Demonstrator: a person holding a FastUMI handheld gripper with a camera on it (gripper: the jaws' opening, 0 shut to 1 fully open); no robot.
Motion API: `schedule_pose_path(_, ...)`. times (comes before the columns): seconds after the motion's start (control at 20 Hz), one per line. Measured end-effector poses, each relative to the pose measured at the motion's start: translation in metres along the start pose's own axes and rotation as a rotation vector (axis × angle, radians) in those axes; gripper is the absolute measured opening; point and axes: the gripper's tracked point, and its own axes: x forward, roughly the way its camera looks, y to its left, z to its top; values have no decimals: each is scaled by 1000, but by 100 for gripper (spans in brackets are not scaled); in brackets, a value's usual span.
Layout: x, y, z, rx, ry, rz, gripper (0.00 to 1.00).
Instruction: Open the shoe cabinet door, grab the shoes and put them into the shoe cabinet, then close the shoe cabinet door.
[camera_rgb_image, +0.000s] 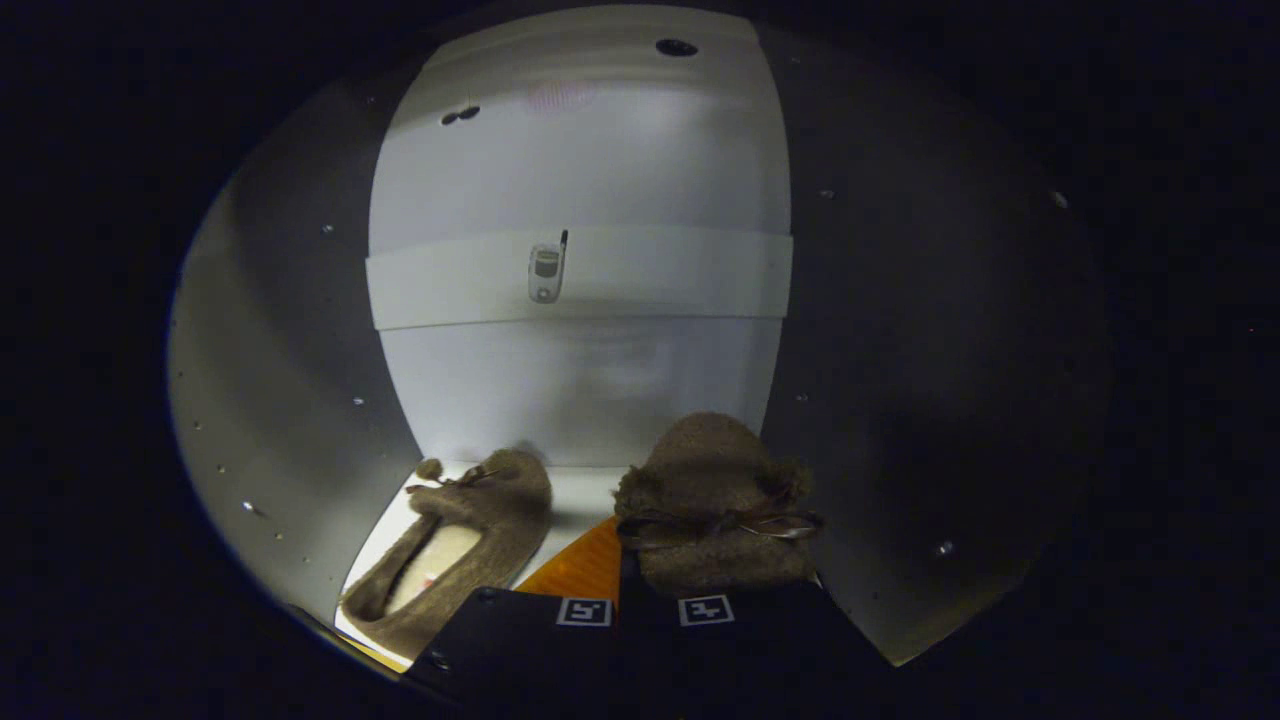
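Smooth white cabinet walls (580, 150) enclose a pale shelf floor (580, 495). The gripper (645, 610) pinches a fuzzy brown slipper with a thin bow (715, 500) at twelve o'clock; its matching cream-lined slipper (450, 550) lies at ten o'clock, apart.

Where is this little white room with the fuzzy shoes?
Probably the inside of a white shoe cabinet: a white shelf crosses its back wall, one fuzzy brown slipper lies on the floor, and the gripper holds another brown slipper inside.
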Motion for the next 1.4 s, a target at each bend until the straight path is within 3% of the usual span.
schedule_pose_path(0.25,42,-2,-32,-12,103,-34,10)
schedule_pose_path(0.5,54,2,-32,-46,124,-71,16)
schedule_pose_path(0.9,29,18,-37,-21,187,-5,69)
schedule_pose_path(1.0,14,19,-34,-26,199,9,88)
schedule_pose_path(1.1,-2,15,-27,-43,187,3,98)
schedule_pose_path(1.4,-68,6,15,-41,61,7,99)
